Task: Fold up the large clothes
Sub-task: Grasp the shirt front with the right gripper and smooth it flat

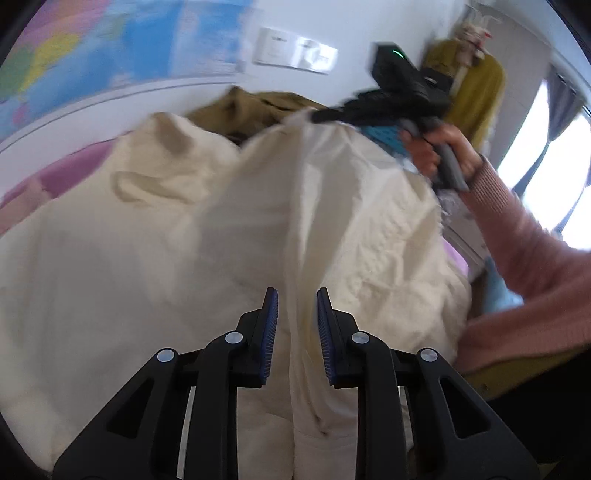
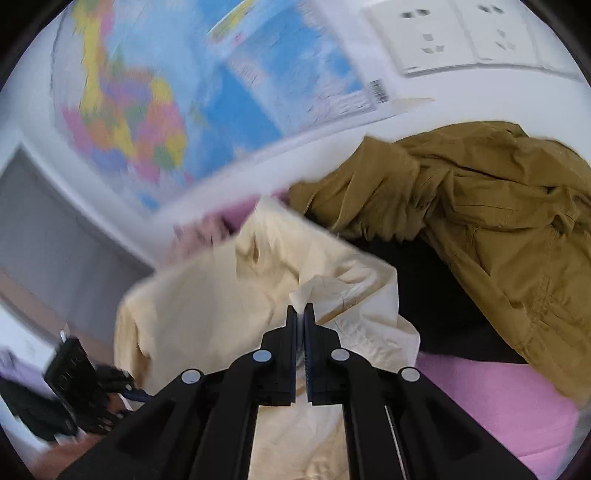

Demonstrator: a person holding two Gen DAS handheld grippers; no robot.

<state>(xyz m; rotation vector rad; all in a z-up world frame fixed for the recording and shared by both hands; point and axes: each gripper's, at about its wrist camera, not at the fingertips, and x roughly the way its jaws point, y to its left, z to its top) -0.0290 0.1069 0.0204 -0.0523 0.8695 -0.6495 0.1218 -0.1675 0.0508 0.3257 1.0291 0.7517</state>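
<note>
A large cream garment [image 1: 155,236] is spread over the bed and lifted into a ridge between my grippers. My left gripper [image 1: 297,295] is open, its blue pads either side of a hanging fold of the cream cloth without pinching it. My right gripper [image 2: 302,308] is shut on an edge of the cream garment [image 2: 207,306] and holds it raised. In the left wrist view the right gripper [image 1: 325,115] shows at the upper right, gripping the top of the cloth ridge, with the person's hand [image 1: 439,147] on its handle.
An olive-brown jacket [image 2: 480,206] lies crumpled on the pink bedsheet [image 2: 491,398] behind the cream garment, over something black. A world map [image 2: 177,92] and wall sockets [image 2: 469,33] are on the wall. A yellow garment [image 1: 476,96] hangs beside a bright window [image 1: 546,158].
</note>
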